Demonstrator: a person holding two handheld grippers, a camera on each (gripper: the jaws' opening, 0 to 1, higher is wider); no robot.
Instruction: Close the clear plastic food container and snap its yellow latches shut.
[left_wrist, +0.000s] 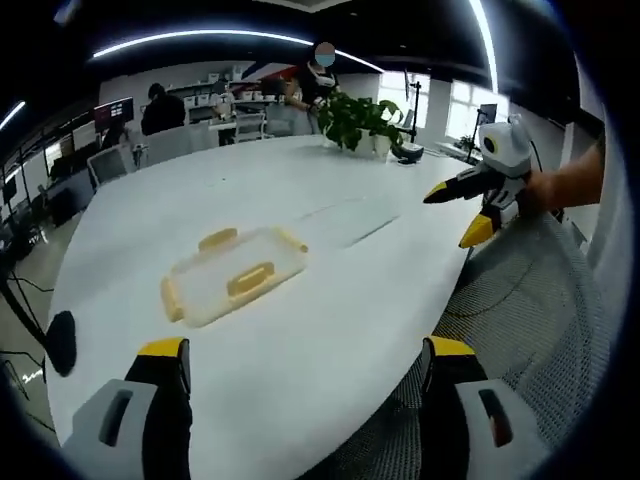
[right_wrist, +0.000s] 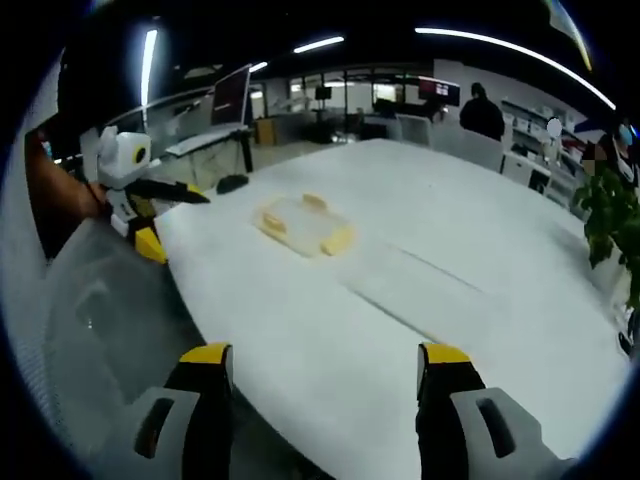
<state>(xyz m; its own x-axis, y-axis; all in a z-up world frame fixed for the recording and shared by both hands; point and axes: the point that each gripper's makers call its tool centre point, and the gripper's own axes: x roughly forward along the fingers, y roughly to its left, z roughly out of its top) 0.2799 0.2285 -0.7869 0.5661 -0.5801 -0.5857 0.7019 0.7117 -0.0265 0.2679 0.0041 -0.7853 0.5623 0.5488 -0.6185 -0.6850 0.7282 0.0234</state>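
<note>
A clear plastic food container (left_wrist: 235, 275) with yellow latches lies flat on the white table (left_wrist: 300, 200), its lid on top. My left gripper (left_wrist: 305, 355) is open, its yellow-tipped jaws well short of the container. The right gripper (left_wrist: 470, 210) enters this view from the right, held by a hand over the table edge. In the right gripper view the container (right_wrist: 303, 227) sits mid-table, far ahead of my open right gripper (right_wrist: 325, 362). The left gripper (right_wrist: 150, 205) shows at the left of that view, beside the table's edge.
A potted plant (left_wrist: 360, 120) stands at the far end of the table. A mesh chair (left_wrist: 530, 310) is by the near edge. Desks, monitors and people fill the room behind. A dark computer mouse (right_wrist: 232, 183) lies near the table's far-left edge.
</note>
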